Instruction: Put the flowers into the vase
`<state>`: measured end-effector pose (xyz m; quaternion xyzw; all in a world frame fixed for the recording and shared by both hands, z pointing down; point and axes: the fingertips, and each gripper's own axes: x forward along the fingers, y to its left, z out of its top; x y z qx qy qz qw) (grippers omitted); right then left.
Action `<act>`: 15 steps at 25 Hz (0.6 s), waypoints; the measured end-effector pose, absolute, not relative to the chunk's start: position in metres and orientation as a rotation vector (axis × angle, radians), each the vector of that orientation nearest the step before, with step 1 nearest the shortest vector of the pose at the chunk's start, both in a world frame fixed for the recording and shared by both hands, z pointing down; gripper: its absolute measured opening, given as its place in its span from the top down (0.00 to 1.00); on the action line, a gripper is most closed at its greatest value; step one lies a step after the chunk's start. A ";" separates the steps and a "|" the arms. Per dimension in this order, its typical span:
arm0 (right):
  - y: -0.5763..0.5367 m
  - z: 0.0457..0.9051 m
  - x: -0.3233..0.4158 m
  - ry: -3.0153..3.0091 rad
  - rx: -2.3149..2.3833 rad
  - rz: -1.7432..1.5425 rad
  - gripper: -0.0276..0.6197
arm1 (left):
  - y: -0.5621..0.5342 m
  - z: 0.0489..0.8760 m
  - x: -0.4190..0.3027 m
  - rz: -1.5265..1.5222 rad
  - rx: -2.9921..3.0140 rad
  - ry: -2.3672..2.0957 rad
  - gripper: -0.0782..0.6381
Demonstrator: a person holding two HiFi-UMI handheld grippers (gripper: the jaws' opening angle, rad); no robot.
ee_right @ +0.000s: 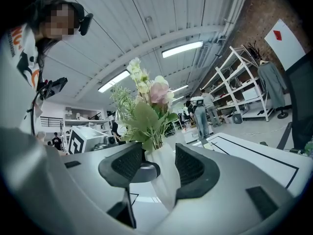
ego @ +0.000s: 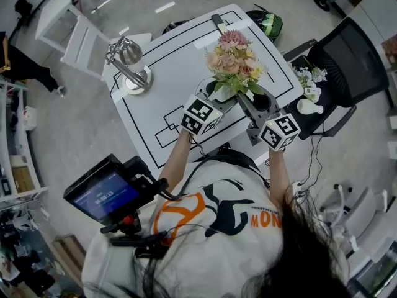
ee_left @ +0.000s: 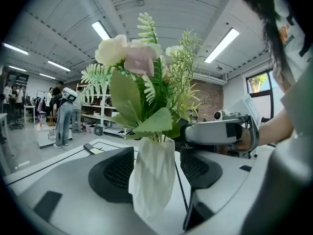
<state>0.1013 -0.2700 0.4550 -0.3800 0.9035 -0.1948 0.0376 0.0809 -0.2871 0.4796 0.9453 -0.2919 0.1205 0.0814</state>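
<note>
A bouquet of pink and cream flowers [ego: 234,61] with green leaves stands in a white faceted vase [ee_left: 154,180] on the white table [ego: 161,73]. My left gripper [ego: 218,98] reaches the vase from the left and my right gripper [ego: 255,103] from the right. In the left gripper view the vase sits between the open jaws of the left gripper [ee_left: 155,168], with a gap at the right pad. In the right gripper view the vase [ee_right: 164,173] stands between the open jaws of the right gripper [ee_right: 159,165], flowers [ee_right: 146,106] above. From overhead the blooms hide most of the vase.
A silver desk lamp [ego: 127,58] stands at the table's left. A small dark remote [ego: 219,23] lies at the far edge. A black chair [ego: 347,61] at the right carries white flowers [ego: 310,76]. A white stand [ego: 62,23] is on the floor far left.
</note>
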 end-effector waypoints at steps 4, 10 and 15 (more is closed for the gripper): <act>-0.270 0.459 0.105 2.741 -1.164 -0.634 0.64 | -0.289 0.482 0.076 0.362 2.811 -0.889 0.49; -0.270 0.467 0.110 2.737 -1.186 -0.655 0.64 | -0.288 0.488 0.063 0.341 2.770 -0.938 0.49; -0.269 0.476 0.115 2.717 -1.227 -0.676 0.64 | -0.283 0.497 0.049 0.330 2.733 -0.979 0.49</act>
